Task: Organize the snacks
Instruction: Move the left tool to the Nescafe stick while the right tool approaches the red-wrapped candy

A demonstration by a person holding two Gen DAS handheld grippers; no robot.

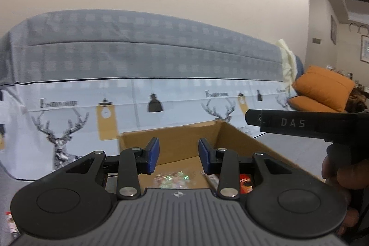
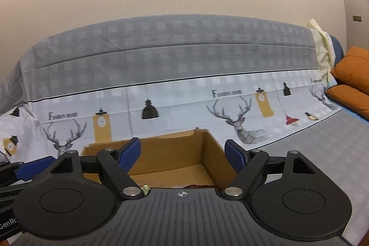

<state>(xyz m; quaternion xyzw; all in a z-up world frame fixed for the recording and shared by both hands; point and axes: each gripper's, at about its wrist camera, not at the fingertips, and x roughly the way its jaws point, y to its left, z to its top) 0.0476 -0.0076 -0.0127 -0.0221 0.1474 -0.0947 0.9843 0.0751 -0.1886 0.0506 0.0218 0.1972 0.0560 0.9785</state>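
Note:
An open cardboard box (image 1: 182,142) stands on the grey cloth in front of me; it also shows in the right wrist view (image 2: 170,153). On its floor lie a shiny snack packet (image 1: 174,179) and a red packet (image 1: 245,182), partly hidden by my fingers. My left gripper (image 1: 178,157) is open and empty above the box's near edge. My right gripper (image 2: 183,155) is open and empty, also above the box. The right gripper's body (image 1: 299,125) shows at the right of the left wrist view.
A sofa covered with a grey cloth printed with deer and lamps (image 2: 175,75) rises behind the box. Orange cushions (image 1: 322,89) lie at the right. A red and white packet (image 1: 11,223) lies at the far left.

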